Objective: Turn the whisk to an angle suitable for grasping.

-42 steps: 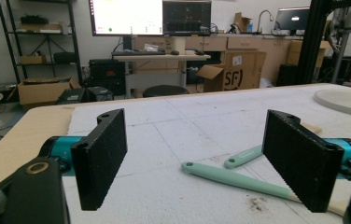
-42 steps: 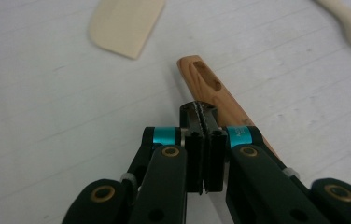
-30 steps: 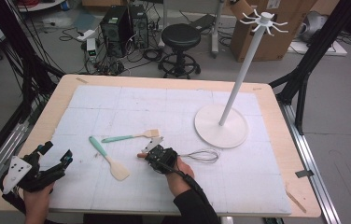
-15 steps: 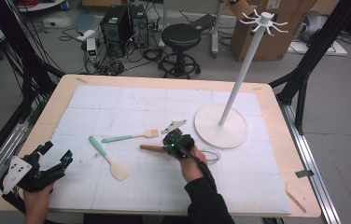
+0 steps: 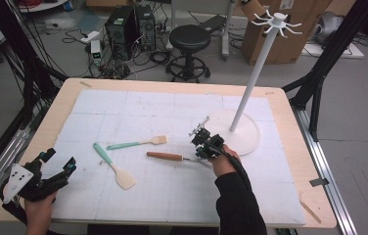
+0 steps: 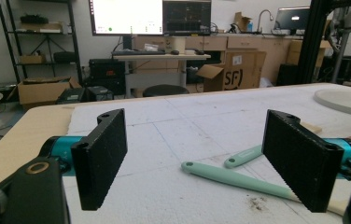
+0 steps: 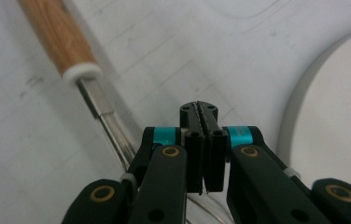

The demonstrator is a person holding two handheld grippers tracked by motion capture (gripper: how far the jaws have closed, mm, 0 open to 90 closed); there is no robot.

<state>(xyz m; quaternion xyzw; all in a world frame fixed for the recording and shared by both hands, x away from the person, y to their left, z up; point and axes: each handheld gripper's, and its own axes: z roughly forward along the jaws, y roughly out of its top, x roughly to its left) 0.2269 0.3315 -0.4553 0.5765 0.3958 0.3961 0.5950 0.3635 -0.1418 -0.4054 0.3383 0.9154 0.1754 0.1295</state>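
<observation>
Inspection of the pale wooden surface (image 5: 289, 122) under its white gridded mat: a tall white hook stand (image 5: 250, 83) rises at the far right. My left jaws (image 6: 206, 154) stand wide and empty at the near left corner. My right jaws (image 7: 199, 109) are closed tight beside the stand's round base. The wooden-handled wire whisk (image 5: 165, 156) lies just left of them, its wires running beneath; whether one is pinched I cannot tell. Risk: a thin wire could slip or spring free, or the handle could sweep into the two mint-handled spatulas (image 5: 108, 156). Legible writing: "SF" on a cardboard box (image 6: 235, 77).
</observation>
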